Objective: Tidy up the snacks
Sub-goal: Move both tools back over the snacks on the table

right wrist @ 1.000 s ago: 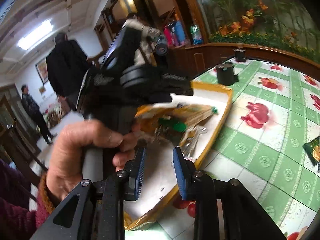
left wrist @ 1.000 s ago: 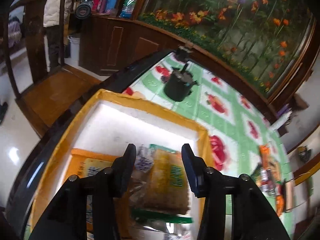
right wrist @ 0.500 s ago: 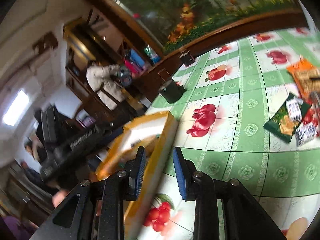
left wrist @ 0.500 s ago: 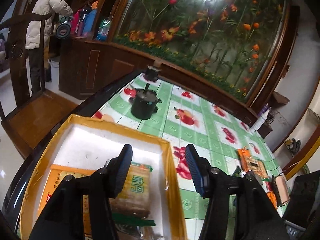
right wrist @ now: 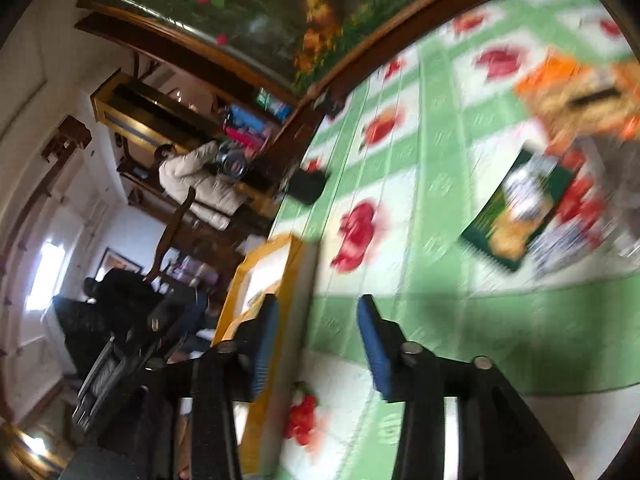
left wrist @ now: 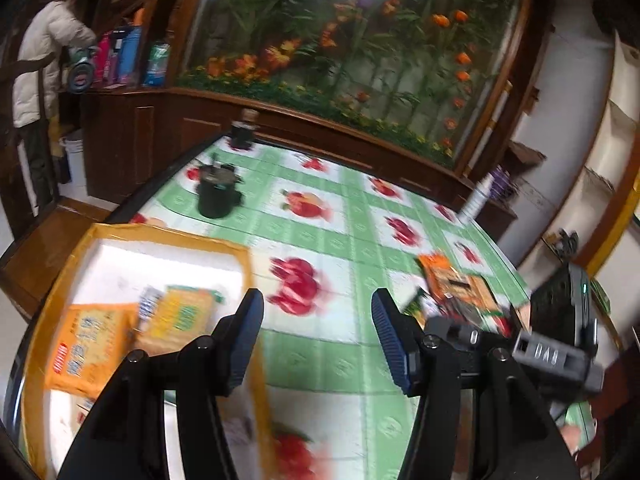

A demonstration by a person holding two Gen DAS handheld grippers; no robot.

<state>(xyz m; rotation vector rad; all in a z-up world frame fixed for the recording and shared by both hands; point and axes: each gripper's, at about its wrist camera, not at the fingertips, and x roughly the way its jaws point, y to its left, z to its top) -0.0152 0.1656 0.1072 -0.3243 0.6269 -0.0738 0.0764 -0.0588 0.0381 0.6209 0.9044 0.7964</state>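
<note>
Left wrist view: the left gripper (left wrist: 316, 336) hangs over the table (left wrist: 340, 236), jaws apart and nothing between them. Below and left of it sits the box (left wrist: 168, 234), yellow-rimmed and white inside, holding 2 snack packs: an orange pack (left wrist: 90, 346) and a yellow pack (left wrist: 182, 314) just beside it. A black pot (left wrist: 218, 192) stands on the table beyond the box. Toward the table's right end lies a pile of snacks (left wrist: 456, 292), well apart from the box.

In the right wrist view, blurred and rolled, the right gripper (right wrist: 316, 344) has its jaws opening, empty, over the cloth next to the box's yellow edge (right wrist: 296, 280). A green pack (right wrist: 516, 210) lies up and right of it, with an orange bag (right wrist: 580, 96) beyond.
</note>
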